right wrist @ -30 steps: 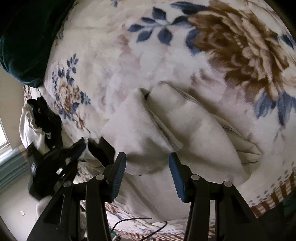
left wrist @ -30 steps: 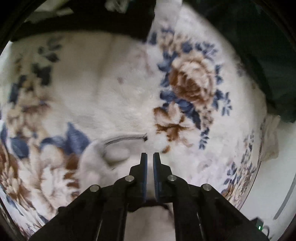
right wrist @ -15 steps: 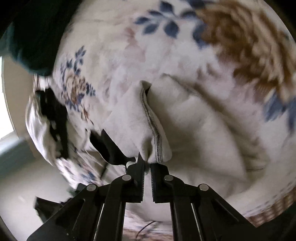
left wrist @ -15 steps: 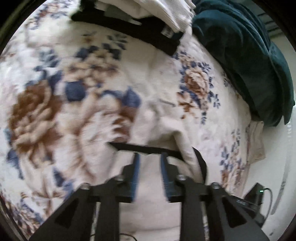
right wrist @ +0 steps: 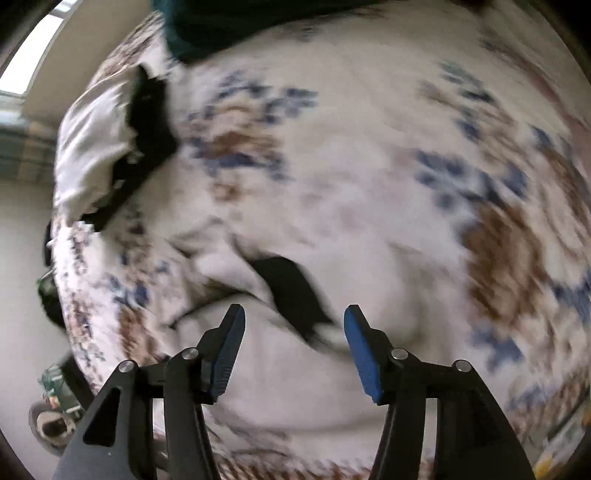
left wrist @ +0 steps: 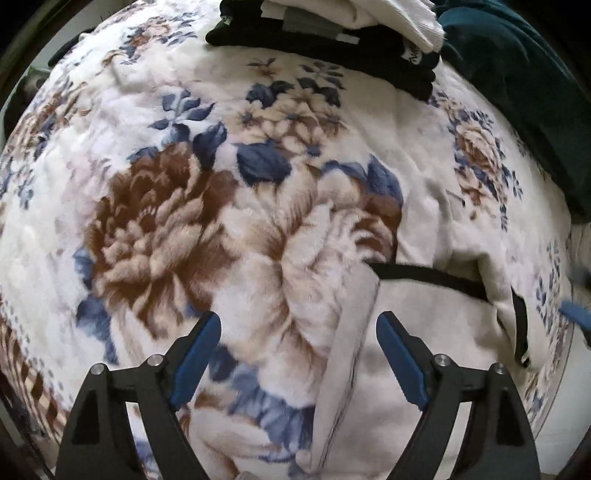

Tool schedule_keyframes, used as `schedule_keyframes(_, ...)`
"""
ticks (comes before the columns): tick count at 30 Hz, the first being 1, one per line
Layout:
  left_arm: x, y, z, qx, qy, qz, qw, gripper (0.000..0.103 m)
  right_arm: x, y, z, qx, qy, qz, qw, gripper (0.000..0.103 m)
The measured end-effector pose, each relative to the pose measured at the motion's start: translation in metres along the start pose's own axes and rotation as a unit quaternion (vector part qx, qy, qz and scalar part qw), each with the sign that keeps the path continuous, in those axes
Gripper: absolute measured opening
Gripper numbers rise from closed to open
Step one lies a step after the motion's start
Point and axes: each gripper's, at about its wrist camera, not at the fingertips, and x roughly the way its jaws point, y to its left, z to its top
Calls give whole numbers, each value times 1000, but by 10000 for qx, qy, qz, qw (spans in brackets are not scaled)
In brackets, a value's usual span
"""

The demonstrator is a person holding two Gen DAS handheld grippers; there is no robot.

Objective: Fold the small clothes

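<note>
Both sets of jaws spread wide and empty, left gripper and right gripper hovering over the cream garment with its black trim lying flat at the near edge of the floral blanket, folded clothes stack at its far edge.

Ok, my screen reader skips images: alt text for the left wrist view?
Open left gripper above a cream garment with a black band, lying on a floral blanket. Folded clothes are stacked at the far edge.
</note>
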Motion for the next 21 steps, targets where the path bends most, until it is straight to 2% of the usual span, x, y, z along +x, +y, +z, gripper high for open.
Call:
schedule_keyframes(2, 4, 6, 10, -119, -91, -21, 9999, 86, 26, 25, 21, -146, 108, 192, 9997, 58)
schedule_keyframes(6, 5, 18, 24, -327, -238, -63, 9992, 86, 103, 59, 60, -343, 571, 85, 9977, 58)
schedule_keyframes(8, 3, 23, 27, -375, -277, -63, 9989, 86, 139, 68, 68, -380, 838, 20, 9958, 58)
schedule_keyframes(9, 3, 25, 28, -390, -286, -70, 9988, 86, 152, 71, 70, -401, 983, 122, 9943, 56)
schedule_keyframes(10, 2, 27, 28, -406, -296, -99, 9987, 86, 158, 75, 70, -445, 993, 114, 9940, 39)
schedule_keyframes(12, 0, 33, 28, -447, -290, -134, 9985, 86, 153, 88, 62, -798, 704, 131, 9942, 4)
schedule_keyframes(15, -9, 45, 22, -605, -281, -228, 9975, 86, 122, 111, 39, -1445, 70, 215, 9893, 3)
schedule_keyframes(17, -18, 59, 15, -825, -276, -349, 9956, 86, 95, 128, 11, -1971, -328, 327, 9793, 3)
schedule_keyframes(19, -24, 69, 9, -1057, -242, -509, 9928, 86, 72, 143, -24, -2541, -611, 358, 9646, 3)
schedule_keyframes(21, -27, 79, 4, -1278, -159, -667, 9894, 86, 57, 151, -73, -3269, -800, 262, 9413, 3)
